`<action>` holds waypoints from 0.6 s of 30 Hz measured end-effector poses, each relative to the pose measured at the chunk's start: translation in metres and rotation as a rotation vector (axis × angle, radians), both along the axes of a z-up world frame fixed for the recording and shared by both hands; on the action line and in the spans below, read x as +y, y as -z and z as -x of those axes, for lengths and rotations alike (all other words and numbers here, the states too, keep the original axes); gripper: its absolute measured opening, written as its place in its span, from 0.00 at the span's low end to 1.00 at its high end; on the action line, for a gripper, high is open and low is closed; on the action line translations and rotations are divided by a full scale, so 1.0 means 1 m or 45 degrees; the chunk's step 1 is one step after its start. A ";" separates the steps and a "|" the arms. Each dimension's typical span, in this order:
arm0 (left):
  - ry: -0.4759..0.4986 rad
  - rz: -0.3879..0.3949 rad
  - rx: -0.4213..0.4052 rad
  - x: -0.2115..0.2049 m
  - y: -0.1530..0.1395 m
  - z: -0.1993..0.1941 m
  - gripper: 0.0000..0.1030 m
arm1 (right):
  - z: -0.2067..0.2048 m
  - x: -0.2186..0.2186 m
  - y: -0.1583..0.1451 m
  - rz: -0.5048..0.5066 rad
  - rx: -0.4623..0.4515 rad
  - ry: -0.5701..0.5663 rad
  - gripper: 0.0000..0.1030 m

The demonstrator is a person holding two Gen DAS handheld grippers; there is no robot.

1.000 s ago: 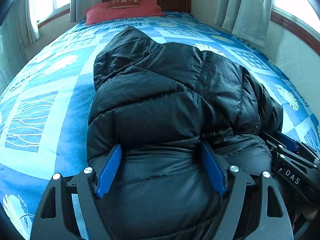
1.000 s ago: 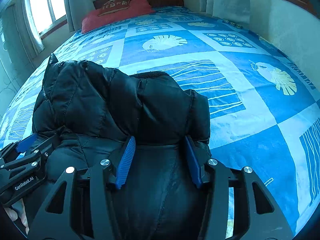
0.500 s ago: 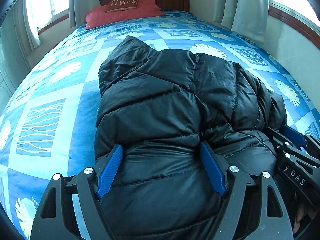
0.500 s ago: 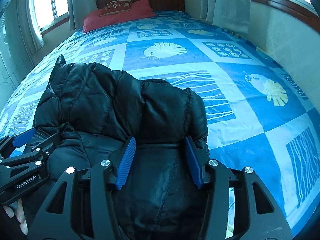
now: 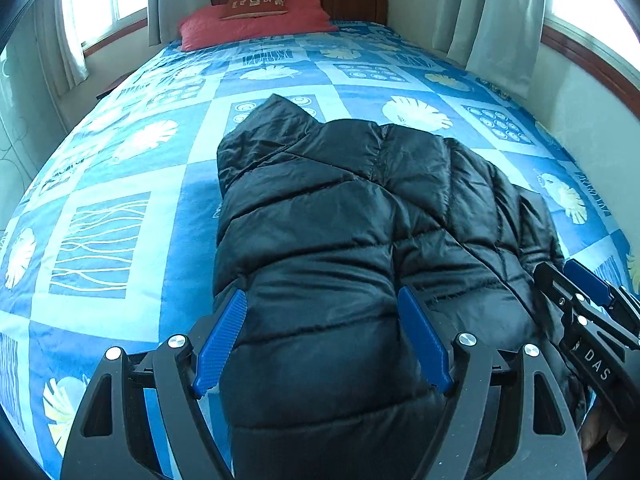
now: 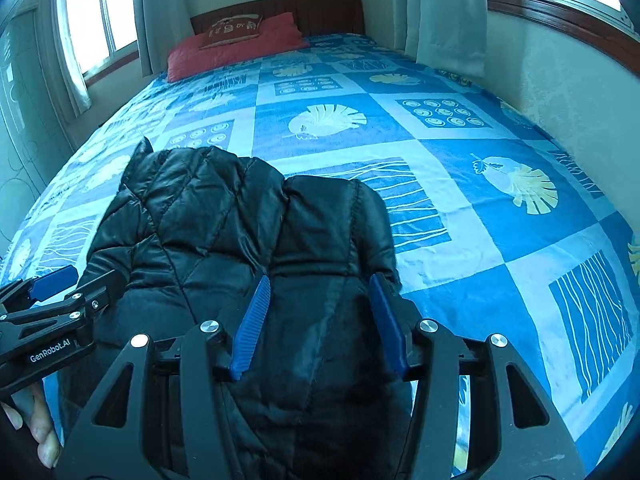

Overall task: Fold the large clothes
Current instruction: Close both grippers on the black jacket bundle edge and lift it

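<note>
A bed [image 5: 120,208] covered by a blue patchwork bedspread [image 6: 460,184] printed with shells, leaves and wavy lines carries everything. A black puffer jacket [image 5: 340,240] lies bunched on the bedspread at the end far from the wooden headboard [image 6: 320,12]. A red pillow [image 5: 256,24] lies against the headboard, with a small dark red cushion [image 5: 256,2] on top.

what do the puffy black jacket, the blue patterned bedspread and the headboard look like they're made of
Puffy black quilted jacket: likely nylon or polyester shell, slight sheen, stitched padded channels. Blue patterned bedspread: matte woven fabric, probably cotton, with soft creases. Dark brown headboard: looks like wood, reddish-brown; finish unclear.
</note>
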State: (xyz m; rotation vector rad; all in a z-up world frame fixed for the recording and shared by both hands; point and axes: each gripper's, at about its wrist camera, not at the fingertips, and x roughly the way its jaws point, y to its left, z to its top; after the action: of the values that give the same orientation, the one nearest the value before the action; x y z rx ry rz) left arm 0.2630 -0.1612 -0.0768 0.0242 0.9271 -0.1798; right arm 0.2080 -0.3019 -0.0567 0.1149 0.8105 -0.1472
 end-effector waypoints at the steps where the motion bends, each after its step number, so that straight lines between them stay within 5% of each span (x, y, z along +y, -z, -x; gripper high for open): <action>1: 0.000 0.011 -0.003 0.002 -0.001 0.004 0.75 | 0.003 0.000 -0.002 -0.004 -0.004 0.001 0.51; 9: -0.048 0.148 0.012 0.025 -0.009 0.026 0.75 | 0.029 -0.007 -0.017 -0.057 -0.033 0.010 0.58; 13: -0.159 0.366 0.051 0.058 -0.007 0.033 0.75 | 0.038 -0.021 -0.019 -0.152 -0.048 0.032 0.68; 18: -0.346 0.722 0.238 0.089 0.029 0.039 0.75 | 0.032 -0.039 0.001 -0.295 0.002 0.104 0.69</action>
State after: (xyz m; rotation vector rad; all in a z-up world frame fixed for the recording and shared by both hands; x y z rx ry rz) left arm 0.2239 -0.0719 -0.1059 -0.6494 1.0273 -0.1888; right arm 0.1762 -0.3408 -0.0577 0.3665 0.8229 -0.1301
